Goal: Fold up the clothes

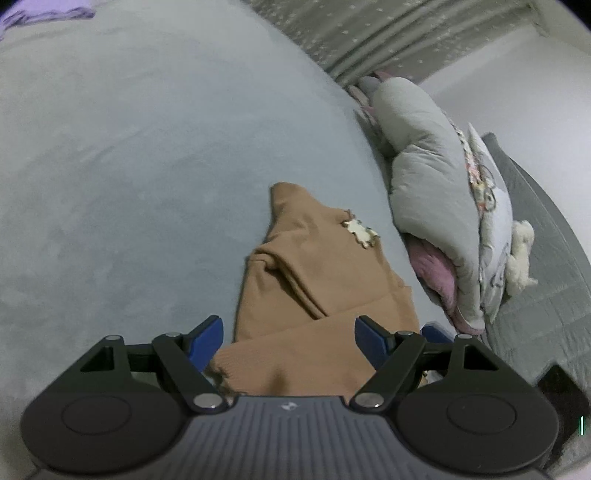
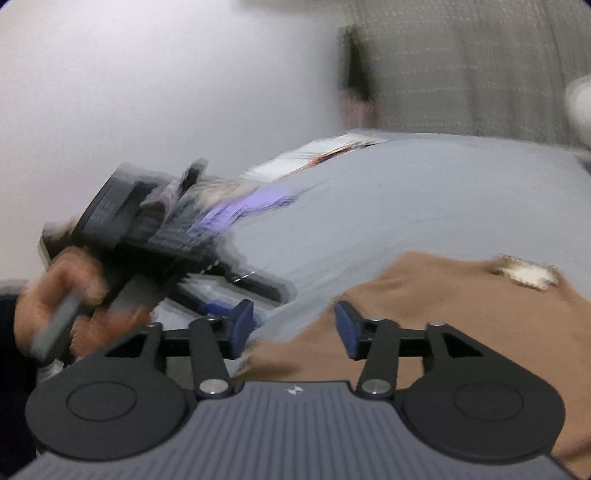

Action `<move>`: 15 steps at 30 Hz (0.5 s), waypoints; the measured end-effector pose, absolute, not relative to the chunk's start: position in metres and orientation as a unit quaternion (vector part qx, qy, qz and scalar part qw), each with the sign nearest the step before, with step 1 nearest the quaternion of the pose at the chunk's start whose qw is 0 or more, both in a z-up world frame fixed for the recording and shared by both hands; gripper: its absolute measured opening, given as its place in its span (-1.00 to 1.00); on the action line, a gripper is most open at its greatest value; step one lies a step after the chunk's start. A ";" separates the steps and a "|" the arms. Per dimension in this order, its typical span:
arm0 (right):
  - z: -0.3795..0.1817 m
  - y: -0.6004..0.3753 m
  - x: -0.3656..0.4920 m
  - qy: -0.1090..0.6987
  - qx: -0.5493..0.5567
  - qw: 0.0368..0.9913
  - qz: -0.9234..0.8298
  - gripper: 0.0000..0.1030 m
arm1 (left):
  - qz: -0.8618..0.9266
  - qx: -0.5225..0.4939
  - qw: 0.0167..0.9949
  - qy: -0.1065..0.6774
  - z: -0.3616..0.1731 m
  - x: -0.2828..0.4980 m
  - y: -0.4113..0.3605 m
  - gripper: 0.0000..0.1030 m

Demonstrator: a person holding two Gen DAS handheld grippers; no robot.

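A tan knit garment [image 1: 314, 280] with a small cream animal patch [image 1: 360, 230] lies partly folded on the grey bed [image 1: 129, 166]. My left gripper [image 1: 290, 341] is open just above the garment's near edge, its blue pads [image 1: 207, 338] on either side of the fabric. In the blurred right wrist view the same garment [image 2: 461, 314] lies at lower right. My right gripper [image 2: 294, 328] is open over its left edge and holds nothing. The left gripper's body [image 2: 147, 229] shows there at left, held in a hand [image 2: 55, 291].
A grey quilt and pillows [image 1: 436, 177] are piled at the bed's right side, with a pink cloth [image 1: 434, 266] under them. A purple garment [image 1: 48, 14] lies at the far left of the bed; it also shows in the right wrist view [image 2: 255, 203]. Curtains [image 1: 369, 33] hang behind.
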State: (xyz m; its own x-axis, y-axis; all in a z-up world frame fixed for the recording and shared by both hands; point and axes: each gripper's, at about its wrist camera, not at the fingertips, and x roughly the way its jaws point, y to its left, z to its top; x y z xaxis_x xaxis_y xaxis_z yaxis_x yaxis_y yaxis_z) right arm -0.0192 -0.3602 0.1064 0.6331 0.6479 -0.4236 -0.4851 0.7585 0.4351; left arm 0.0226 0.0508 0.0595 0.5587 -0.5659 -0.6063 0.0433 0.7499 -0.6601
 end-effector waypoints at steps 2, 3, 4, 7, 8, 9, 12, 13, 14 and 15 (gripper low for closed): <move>0.090 -0.421 -0.002 0.325 0.261 0.873 0.252 0.17 | -0.188 -0.285 0.834 0.433 0.060 0.022 0.046 0.52; 0.079 -0.450 -0.001 0.325 0.320 0.861 0.224 0.17 | -0.188 -0.275 0.836 0.435 0.060 0.022 0.042 0.52; 0.074 -0.466 -0.001 0.322 0.352 0.853 0.212 0.17 | -0.188 -0.271 0.837 0.437 0.059 0.022 0.041 0.52; 0.046 -0.529 -0.011 0.319 0.446 0.822 0.154 0.17 | -0.184 -0.256 0.838 0.446 0.054 0.022 0.033 0.52; 0.043 -0.534 -0.011 0.324 0.446 0.822 0.143 0.18 | -0.184 -0.253 0.837 0.448 0.052 0.022 0.031 0.52; 0.040 -0.537 -0.009 0.328 0.451 0.818 0.138 0.18 | -0.185 -0.250 0.838 0.449 0.051 0.022 0.028 0.52; 0.032 -0.525 -0.001 0.343 0.466 0.800 0.160 0.18 | -0.187 -0.234 0.843 0.447 0.050 0.020 0.026 0.52; 0.030 -0.521 0.003 0.349 0.461 0.800 0.160 0.18 | -0.188 -0.230 0.844 0.447 0.050 0.019 0.026 0.52; 0.030 -0.512 0.007 0.365 0.445 0.802 0.158 0.19 | -0.189 -0.226 0.845 0.446 0.051 0.018 0.026 0.52; 0.028 -0.505 0.011 0.376 0.436 0.803 0.157 0.19 | -0.189 -0.224 0.846 0.445 0.051 0.018 0.026 0.52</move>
